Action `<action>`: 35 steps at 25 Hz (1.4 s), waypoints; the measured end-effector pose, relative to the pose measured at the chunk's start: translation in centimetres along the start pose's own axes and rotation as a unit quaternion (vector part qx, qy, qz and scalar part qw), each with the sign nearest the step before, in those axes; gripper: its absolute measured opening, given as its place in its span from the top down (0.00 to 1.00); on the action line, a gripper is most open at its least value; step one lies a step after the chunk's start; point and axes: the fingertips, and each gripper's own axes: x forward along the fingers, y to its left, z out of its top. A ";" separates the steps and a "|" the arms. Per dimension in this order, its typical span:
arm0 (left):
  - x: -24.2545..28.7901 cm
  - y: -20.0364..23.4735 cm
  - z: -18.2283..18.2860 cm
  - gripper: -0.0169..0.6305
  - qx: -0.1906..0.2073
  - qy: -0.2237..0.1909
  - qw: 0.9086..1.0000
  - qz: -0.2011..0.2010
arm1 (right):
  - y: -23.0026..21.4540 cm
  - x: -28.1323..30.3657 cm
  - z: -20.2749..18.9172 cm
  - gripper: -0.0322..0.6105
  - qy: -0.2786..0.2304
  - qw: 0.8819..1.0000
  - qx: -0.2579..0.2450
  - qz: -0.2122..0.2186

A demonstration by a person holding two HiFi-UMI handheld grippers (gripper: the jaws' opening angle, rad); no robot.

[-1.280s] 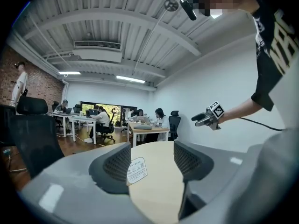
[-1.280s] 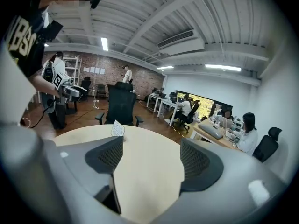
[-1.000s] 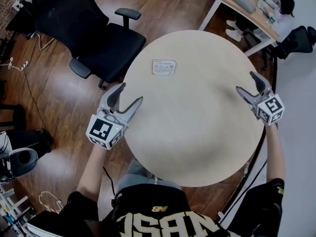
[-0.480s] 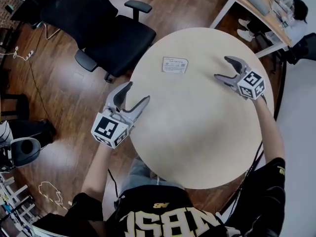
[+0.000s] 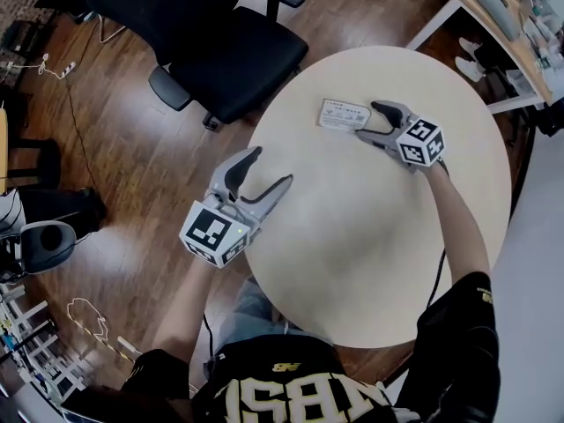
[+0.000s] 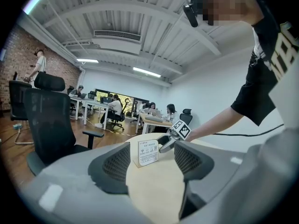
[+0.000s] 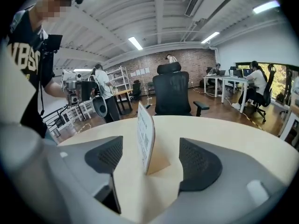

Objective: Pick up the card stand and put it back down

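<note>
The card stand (image 5: 342, 114) is a small white printed card on a slanted base, standing on the round beige table (image 5: 388, 236) near its far edge. In the right gripper view the card stand (image 7: 145, 136) rises edge-on between the two dark pads, with gaps on both sides. My right gripper (image 5: 368, 122) is open, its fingertips just right of the card. My left gripper (image 5: 265, 170) hangs open over the table's left rim, nothing between its jaws. The left gripper view shows the card stand (image 6: 148, 152) ahead, with the right gripper (image 6: 164, 143) beside it.
A black office chair (image 5: 220, 38) stands left of the table on the wooden floor. A desk (image 5: 502, 25) with people seated is at the back right. Cables and small gear (image 5: 44, 254) lie on the floor at the far left.
My right gripper has swept left and forward across the table to the card stand, which now sits between its jaws. The left gripper has stayed open by the table's left rim.
</note>
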 end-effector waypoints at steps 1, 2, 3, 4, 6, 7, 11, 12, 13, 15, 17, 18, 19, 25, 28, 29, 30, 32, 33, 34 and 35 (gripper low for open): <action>0.2 0.1 -0.3 0.52 -0.004 0.001 1.000 0.001 | 0.0 1.0 0.0 0.37 -0.003 1.000 0.004 0.004; 0.4 0.2 -0.6 0.52 -0.007 0.002 1.000 0.001 | 0.0 1.9 0.0 0.39 -0.006 1.000 0.006 0.008; 0.6 0.2 -0.9 0.52 -0.011 0.002 1.000 0.001 | 0.0 2.7 0.1 0.41 -0.007 1.000 0.007 0.011; 0.8 0.2 -1.1 0.52 -0.013 0.003 1.000 0.000 | 0.1 3.4 0.1 0.44 -0.008 1.000 0.008 0.013; 1.0 0.0 -1.4 0.52 -0.016 0.001 1.000 -0.004 | 0.1 4.4 0.4 0.51 -0.010 1.000 0.006 0.015; 1.1 0.0 -1.4 0.52 -0.017 -0.001 1.000 -0.005 | 0.1 4.8 0.7 0.55 -0.012 1.000 0.005 0.014; 1.2 -0.4 -1.9 0.52 -0.014 -0.001 1.000 -0.009 | 0.5 5.2 1.2 0.78 -0.021 1.000 0.003 0.013; 1.2 -0.6 -1.9 0.52 -0.011 -0.001 1.000 -0.011 | 0.8 5.3 1.1 0.87 -0.019 1.000 0.002 0.015; 1.2 -0.7 -1.8 0.52 -0.008 -0.001 1.000 -0.014 | 1.2 5.3 1.1 0.89 -0.016 1.000 0.002 0.017; 1.4 -0.8 -1.4 0.52 -0.002 -0.001 1.000 -0.016 | 1.9 5.2 1.2 0.92 -0.012 1.000 0.005 0.020; 1.5 -1.1 -0.8 0.52 0.005 -0.001 1.000 -0.021 | 2.9 4.6 1.7 0.92 -0.015 1.000 0.007 0.025; 1.5 -1.3 -0.5 0.52 0.009 -0.002 1.000 -0.024 | 3.6 4.2 2.2 0.92 -0.020 0.999 0.008 0.029; 1.4 -1.6 -0.1 0.52 0.011 -0.004 1.000 -0.028 | 4.3 3.7 2.9 0.92 -0.027 0.999 0.009 0.033; -0.2 -4.6 3.5 0.52 0.046 -0.016 0.998 -0.051 | 9.9 -2.1 10.0 0.92 -0.063 0.995 -0.018 0.069; -2.4 -6.6 5.5 0.52 0.056 -0.016 0.997 -0.049 | 13.5 -6.0 14.1 0.92 -0.074 0.994 -0.034 0.068; -3.1 -7.1 6.5 0.53 0.060 -0.020 0.997 -0.046 | 14.6 -7.5 15.6 0.92 -0.078 0.994 -0.044 0.064; -3.4 -7.4 7.9 0.54 0.067 -0.029 0.996 -0.044 | 15.2 -9.2 17.2 0.92 -0.082 0.993 -0.057 0.056; -3.6 -7.9 11.3 0.54 0.088 -0.056 0.994 -0.043 | 16.1 -12.9 20.6 0.92 -0.091 0.992 -0.087 0.027; -4.2 -8.2 12.8 0.54 0.096 -0.068 0.992 -0.040 | 16.8 -14.5 22.0 0.92 -0.095 0.991 -0.097 0.015; -5.0 -8.6 14.2 0.54 0.100 -0.076 0.991 -0.036 | 17.8 -15.9 23.0 0.92 -0.100 0.990 -0.102 0.004; -5.8 -9.0 15.4 0.54 0.102 -0.084 0.991 -0.031 | 18.7 -17.3 24.0 0.92 -0.108 0.989 -0.101 -0.008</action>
